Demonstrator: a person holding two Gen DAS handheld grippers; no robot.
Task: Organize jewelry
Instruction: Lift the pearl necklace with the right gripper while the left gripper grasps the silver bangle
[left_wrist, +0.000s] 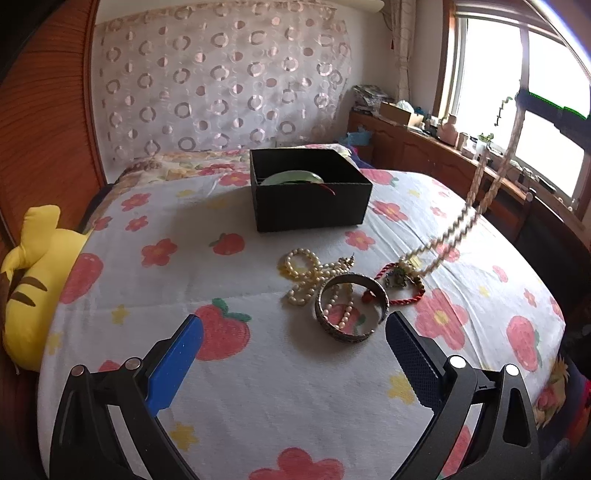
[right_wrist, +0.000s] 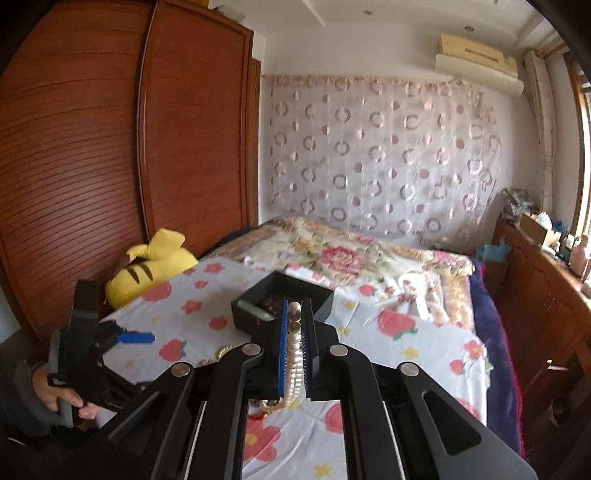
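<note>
A black open box (left_wrist: 310, 188) stands on the bed with a green bangle (left_wrist: 291, 179) inside. In front of it lie a coiled pearl strand (left_wrist: 306, 273), a silver bangle (left_wrist: 351, 308) and a red cord piece (left_wrist: 400, 280). My left gripper (left_wrist: 295, 332) is open just short of the silver bangle, nothing between its blue pads. My right gripper (right_wrist: 294, 314) is shut on a pearl necklace (right_wrist: 294, 354), lifted above the bed in front of the black box (right_wrist: 282, 304). In the left wrist view that pearl necklace (left_wrist: 480, 192) hangs in a long loop from the upper right, its lower end at the pile.
A yellow plush toy (left_wrist: 40, 284) lies at the bed's left edge beside the wooden wardrobe (right_wrist: 110, 147). A wooden sideboard (left_wrist: 443, 155) with clutter runs under the window on the right. A hand (right_wrist: 70, 400) holds the left gripper's handle. A folded floral quilt (right_wrist: 332, 254) lies behind the box.
</note>
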